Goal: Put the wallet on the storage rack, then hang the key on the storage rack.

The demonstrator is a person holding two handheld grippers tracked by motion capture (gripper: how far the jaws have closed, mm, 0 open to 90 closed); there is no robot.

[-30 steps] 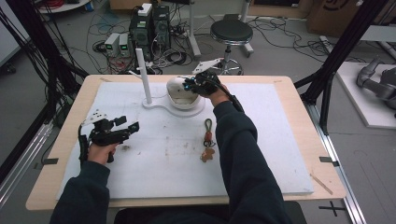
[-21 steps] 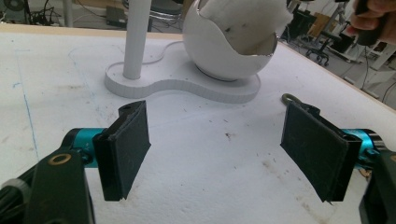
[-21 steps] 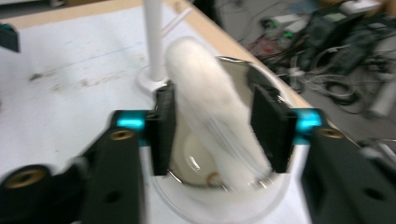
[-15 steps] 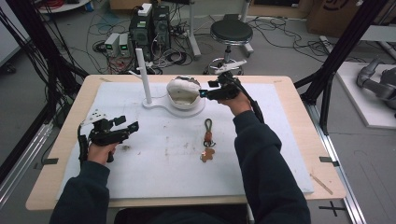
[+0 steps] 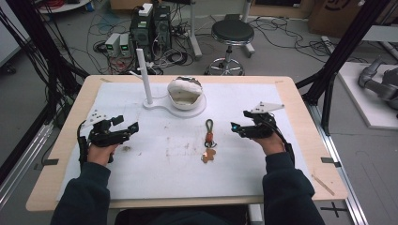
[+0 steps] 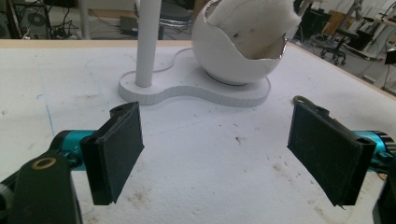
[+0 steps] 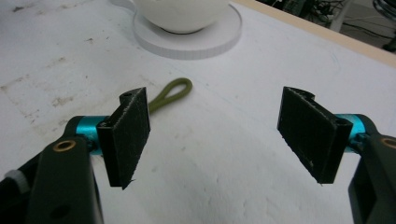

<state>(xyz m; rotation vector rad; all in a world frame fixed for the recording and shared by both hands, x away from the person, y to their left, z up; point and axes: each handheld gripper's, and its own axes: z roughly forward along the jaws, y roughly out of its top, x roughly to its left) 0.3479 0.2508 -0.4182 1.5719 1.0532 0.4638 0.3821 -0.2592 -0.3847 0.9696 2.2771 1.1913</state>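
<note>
Jaws of both tools stand wide apart with nothing between them. Between the left gripper's (image 6: 217,149) two black pads there is bare, stained white mat; between the right gripper's (image 7: 219,137) pads the same mat shows, with the olive loop of a keychain (image 7: 170,94) peeking out from behind the nearer pad.

Seen from the high view, the left gripper (image 5: 123,130) sits at the left of the table (image 5: 300,101), held in one hand and aimed rightward. The right gripper (image 5: 239,128) is at the right, aimed leftward toward the middle. The two are well apart.

One keychain (image 5: 208,142) lies flat on the mat between them, nearer the right gripper and touched by neither. Its long axis runs from the far side of the table toward the person: the olive loop points away toward the bowl, a reddish middle part follows, and a tan tag ends it at the near side.

One white bowl-shaped shell (image 5: 186,92), with pale padding inside and its opening toward the person, rests on a flat white base (image 5: 162,104) beyond the keychain. One upright white post (image 5: 144,75) stands on the same base, to the left of the shell. One white mat (image 5: 281,154) covers most of the wooden tabletop.
</note>
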